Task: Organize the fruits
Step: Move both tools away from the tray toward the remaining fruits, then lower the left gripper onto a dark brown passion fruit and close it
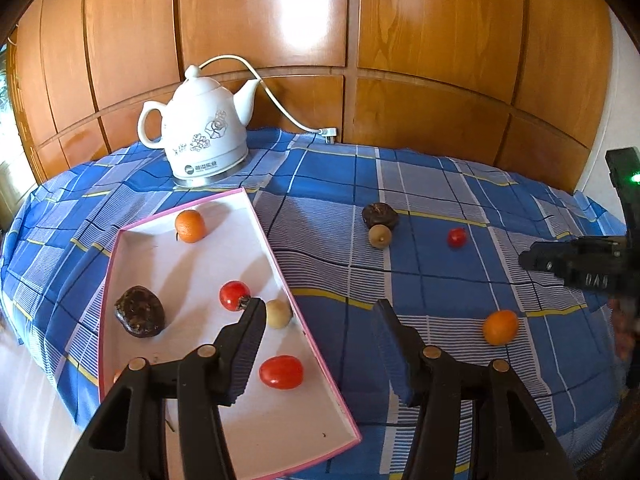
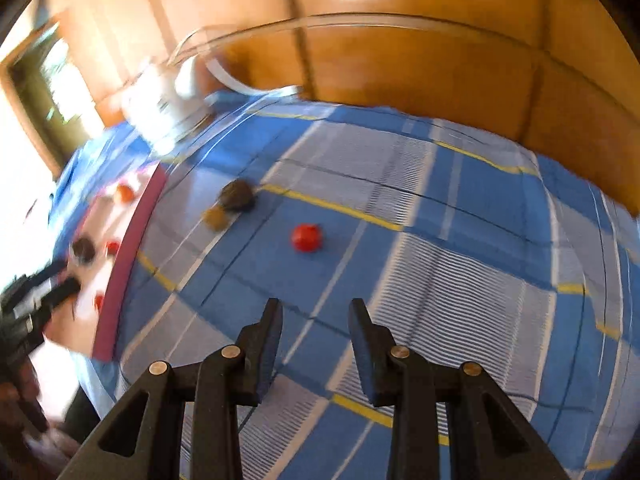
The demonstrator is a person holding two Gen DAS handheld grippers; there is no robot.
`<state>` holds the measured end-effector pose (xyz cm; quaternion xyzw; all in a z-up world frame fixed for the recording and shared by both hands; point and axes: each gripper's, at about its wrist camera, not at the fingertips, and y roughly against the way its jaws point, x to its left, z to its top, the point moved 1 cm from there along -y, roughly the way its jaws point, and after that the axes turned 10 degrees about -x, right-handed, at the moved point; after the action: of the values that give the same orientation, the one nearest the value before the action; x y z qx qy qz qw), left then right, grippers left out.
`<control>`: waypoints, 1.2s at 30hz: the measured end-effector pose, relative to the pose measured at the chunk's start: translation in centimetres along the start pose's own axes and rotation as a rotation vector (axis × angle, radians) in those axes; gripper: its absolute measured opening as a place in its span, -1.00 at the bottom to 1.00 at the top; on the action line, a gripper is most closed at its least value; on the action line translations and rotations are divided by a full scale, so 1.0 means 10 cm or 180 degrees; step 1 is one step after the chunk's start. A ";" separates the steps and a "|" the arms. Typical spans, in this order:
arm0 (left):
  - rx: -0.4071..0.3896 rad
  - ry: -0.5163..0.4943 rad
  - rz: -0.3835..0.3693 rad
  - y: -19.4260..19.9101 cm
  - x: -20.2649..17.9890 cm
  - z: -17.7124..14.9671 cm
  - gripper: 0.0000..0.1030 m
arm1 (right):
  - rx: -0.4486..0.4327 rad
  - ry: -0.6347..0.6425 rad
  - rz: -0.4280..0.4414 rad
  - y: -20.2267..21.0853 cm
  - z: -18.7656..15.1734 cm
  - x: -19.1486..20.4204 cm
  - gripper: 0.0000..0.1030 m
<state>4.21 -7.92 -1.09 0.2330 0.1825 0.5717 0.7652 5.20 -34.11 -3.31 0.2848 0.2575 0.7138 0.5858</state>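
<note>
While the left hand-held gripper [image 1: 318,308] hung over the near rim of the shallow white cardboard tray with a pink edge [image 1: 280,276], its jaws stood apart with nothing between them. The right hand-held gripper [image 2: 316,308] also stood apart and empty, pointing down at the blue checked cloth on the table [image 2: 460,240], with the small red cherry tomato [image 2: 306,237] lying ahead of it.

Judging by that, the step in hand was fetching the next loose fruit. To do it well, the right jaws should straddle the tomato squarely and close gently, since so round and smooth a thing would likely roll or squirt out.

Inside the tray lay a small orange citrus [image 1: 190,226], a wrinkled dark brown fruit [image 1: 140,312], a round red tomato [image 1: 234,295], a pale beige fruit [image 1: 279,313] and an oval red tomato [image 1: 281,372]. Loose on the cloth remained another dark wrinkled fruit [image 1: 380,215] touching a tan round one [image 1: 380,236], and an orange kumquat-like fruit [image 1: 500,327] well apart.
</note>
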 end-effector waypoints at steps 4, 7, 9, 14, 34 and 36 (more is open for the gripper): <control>0.0028 0.0060 0.0047 -0.02 0.02 -0.03 0.15 | -0.0025 0.0360 -0.0060 -0.05 -0.06 0.24 -0.33; 0.0046 0.0115 0.0085 -0.03 0.06 -0.05 0.16 | -0.0023 0.0442 -0.0078 -0.07 -0.09 0.29 -0.34; 0.0040 0.0140 0.0108 -0.02 0.08 -0.07 0.19 | 0.0020 0.0410 -0.0107 -0.09 -0.10 0.26 -0.34; -0.0040 0.0191 0.0166 0.05 0.16 -0.08 0.23 | 0.0052 0.0397 -0.0210 -0.05 -0.09 0.31 -0.33; -0.0115 0.0290 0.0108 0.16 0.27 -0.15 0.26 | -0.0187 0.0002 -0.0202 0.10 -0.37 1.09 -0.33; -0.0113 0.0285 0.0086 0.16 0.26 -0.15 0.26 | -0.0229 -0.0053 -0.0236 0.15 -0.40 1.03 -0.33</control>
<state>2.82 -4.83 -1.49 0.1961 0.2033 0.5950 0.7525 -0.22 -24.36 -3.99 0.2598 0.2371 0.6980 0.6238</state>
